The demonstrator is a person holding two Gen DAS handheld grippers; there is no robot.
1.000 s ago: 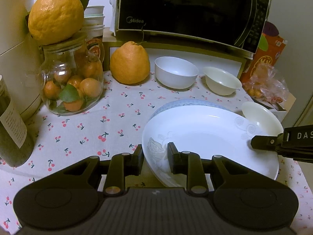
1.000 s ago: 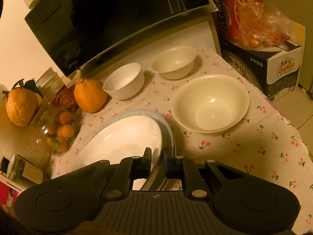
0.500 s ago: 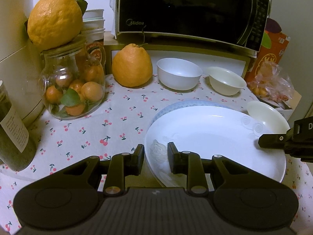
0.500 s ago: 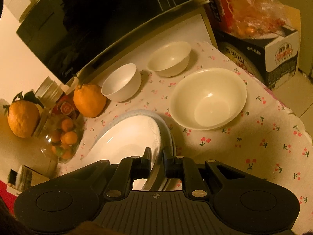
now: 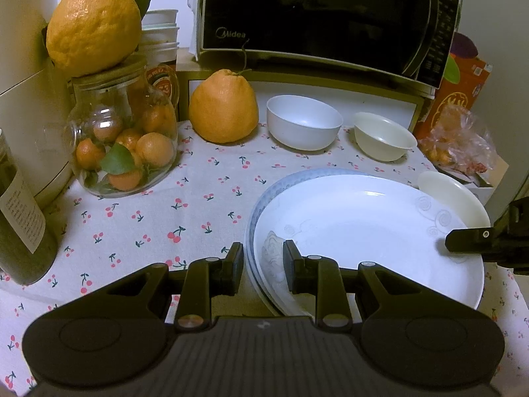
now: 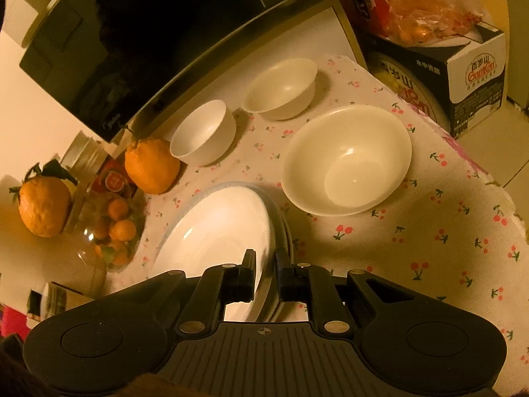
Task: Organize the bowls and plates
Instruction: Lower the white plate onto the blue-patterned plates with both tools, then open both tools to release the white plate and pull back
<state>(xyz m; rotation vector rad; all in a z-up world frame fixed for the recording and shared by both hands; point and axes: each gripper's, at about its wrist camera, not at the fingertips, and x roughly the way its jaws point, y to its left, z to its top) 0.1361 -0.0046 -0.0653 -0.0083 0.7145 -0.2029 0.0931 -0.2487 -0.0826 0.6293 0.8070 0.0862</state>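
While two plates sit stacked on the cherry-print surface [image 5: 205, 195], the left gripper [image 5: 263, 266] and right gripper [image 6: 267, 273] each clench a rim from opposite sides: the left's jaws straddle the near-left edge of both the white plate [image 5: 363, 231] and the blue-rimmed plate [image 5: 284, 182] beneath it, the right's pinch the far-right edge, a two-sided hold that would likely keep the pair level for a lift together. Three bowls wait unstacked behind: a white bowl [image 5: 304, 122] and a small cream bowl [image 5: 383, 137] along the back, a large cream bowl [image 6: 347, 158] just beside the plates. A microwave [image 5: 324, 16] marked "Midea" stands behind them; a carton [image 6: 476, 79] off the surface's edge reads "Ganten"; the label on a dark bottle [image 5: 20, 218] at left is too small to read
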